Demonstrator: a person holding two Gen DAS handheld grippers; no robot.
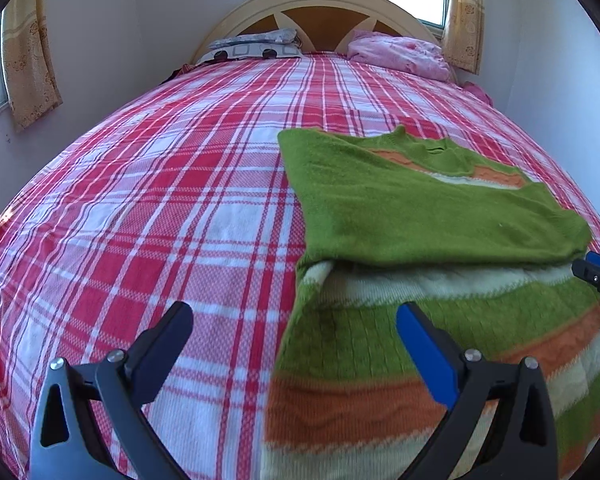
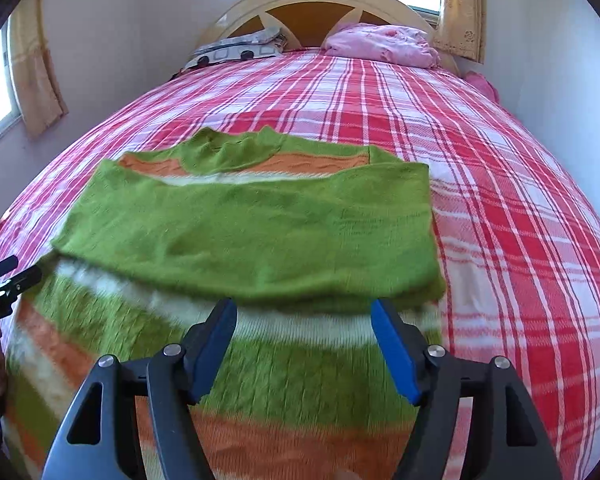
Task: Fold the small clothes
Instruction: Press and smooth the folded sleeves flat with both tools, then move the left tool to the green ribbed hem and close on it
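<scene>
On the red plaid bed, centre and lower part of both frames, lies the green striped sweater. Looks like both sleeves are already folded across the chest, so I'd say the fold is roughly midway: the striped hem end near the bottom of the frame hasn't been brought up to the collar yet. Left hand-held gripper is spread wide over the sweater's left edge, holding nothing. Right hand-held gripper is spread too, hovering over the lower body, empty. A pink blanket sits at the top by the headboard.
</scene>
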